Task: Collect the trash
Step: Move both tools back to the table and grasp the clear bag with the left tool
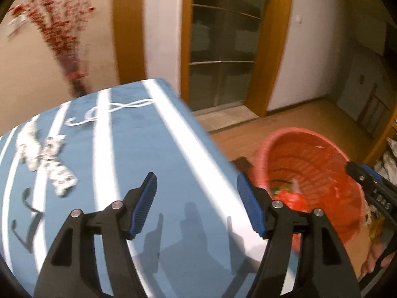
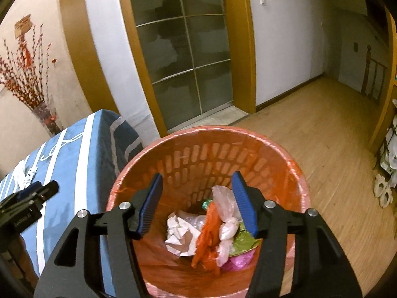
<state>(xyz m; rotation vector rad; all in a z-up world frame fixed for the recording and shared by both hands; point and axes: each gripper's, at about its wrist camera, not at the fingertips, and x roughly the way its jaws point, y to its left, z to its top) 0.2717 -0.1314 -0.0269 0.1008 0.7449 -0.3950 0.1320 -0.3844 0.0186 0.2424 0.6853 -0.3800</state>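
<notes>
The fingers of the left gripper stand wide apart with nothing between them, hanging over the worktop. Those of the right gripper are spread just as wide and also hold nothing, poised above the mouth of the bin.

The worktop is covered in a blue cloth with broad white stripes and a looping white line drawn on it. The left view is blurred, but a crumpled white scrap with dark speckles lies on the cloth toward its far left, well apart from the fingers. The same scrap shows small in the right view, just beyond the tip of the left gripper.

The room has a pale wood floor, white walls and a glass door with a grid of thin bars in an orange-brown frame. A vase of red-flecked branches stands against the wall behind the worktop. White items sit along the right edge of the floor — too small to tell what they are.

The bin stands on the floor just beside the worktop's edge, a round basket with slotted walls, lined with an orange-red bag. At its bottom lies the trash — crumpled white paper, an orange-red bag, a knotted clear bag, and bits of green and pink wrapper.
</notes>
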